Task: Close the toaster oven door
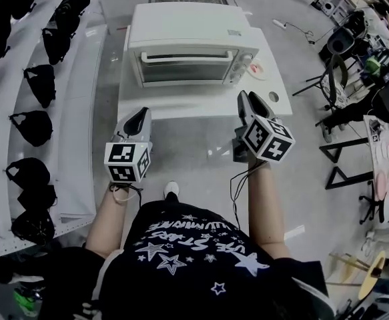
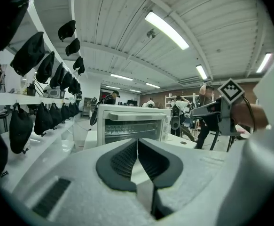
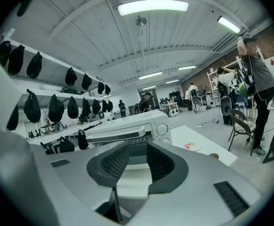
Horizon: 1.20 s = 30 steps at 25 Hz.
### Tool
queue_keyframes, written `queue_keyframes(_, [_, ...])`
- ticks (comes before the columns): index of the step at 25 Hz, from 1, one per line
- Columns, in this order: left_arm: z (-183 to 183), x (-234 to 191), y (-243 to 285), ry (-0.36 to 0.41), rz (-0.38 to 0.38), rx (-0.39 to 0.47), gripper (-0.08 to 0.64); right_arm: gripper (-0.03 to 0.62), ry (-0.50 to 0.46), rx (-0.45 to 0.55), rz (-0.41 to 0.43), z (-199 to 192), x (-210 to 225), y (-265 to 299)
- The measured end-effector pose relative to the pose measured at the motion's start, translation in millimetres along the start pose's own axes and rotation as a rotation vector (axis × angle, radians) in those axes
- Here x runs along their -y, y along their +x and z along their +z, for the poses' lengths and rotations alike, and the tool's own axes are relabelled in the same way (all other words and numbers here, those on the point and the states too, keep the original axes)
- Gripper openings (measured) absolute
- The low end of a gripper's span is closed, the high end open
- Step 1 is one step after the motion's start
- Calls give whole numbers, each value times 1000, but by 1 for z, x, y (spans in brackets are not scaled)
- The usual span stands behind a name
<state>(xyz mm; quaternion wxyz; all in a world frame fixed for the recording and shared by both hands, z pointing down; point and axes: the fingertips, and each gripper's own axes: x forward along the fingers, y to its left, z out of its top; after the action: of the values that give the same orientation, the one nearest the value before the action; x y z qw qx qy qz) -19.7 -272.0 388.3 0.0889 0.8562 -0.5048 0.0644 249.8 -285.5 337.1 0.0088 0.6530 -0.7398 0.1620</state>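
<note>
toaster oven (image 1: 191, 49): mid-surface (image 1: 274, 92), door (image 1: 187, 69) looks shut | left claw (image 1: 139, 114): pressed together, empty | right claw (image 1: 247, 99): spread, empty | both hang short of oven, likely nothing left to push

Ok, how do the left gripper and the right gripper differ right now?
The fingers of the left gripper are pressed together; those of the right gripper stand apart. In the head view the right gripper reaches a little nearer the toaster oven than the left gripper does. Both are empty and both point at the toaster oven.
</note>
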Motion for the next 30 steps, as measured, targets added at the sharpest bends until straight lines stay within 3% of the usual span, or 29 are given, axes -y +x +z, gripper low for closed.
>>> queue_keyframes(16, [-47, 89, -141, 20, -17, -53, 23, 62, -33, -20, 121, -67, -43, -149])
queue_keyframes(22, [-74, 101, -182, 13, 2, -99, 23, 5, 0, -59, 145, -106, -53, -172])
queue_keyframes(30, [-84, 103, -195, 6, -9, -116, 23, 3, 26, -99, 197, -128, -67, -180])
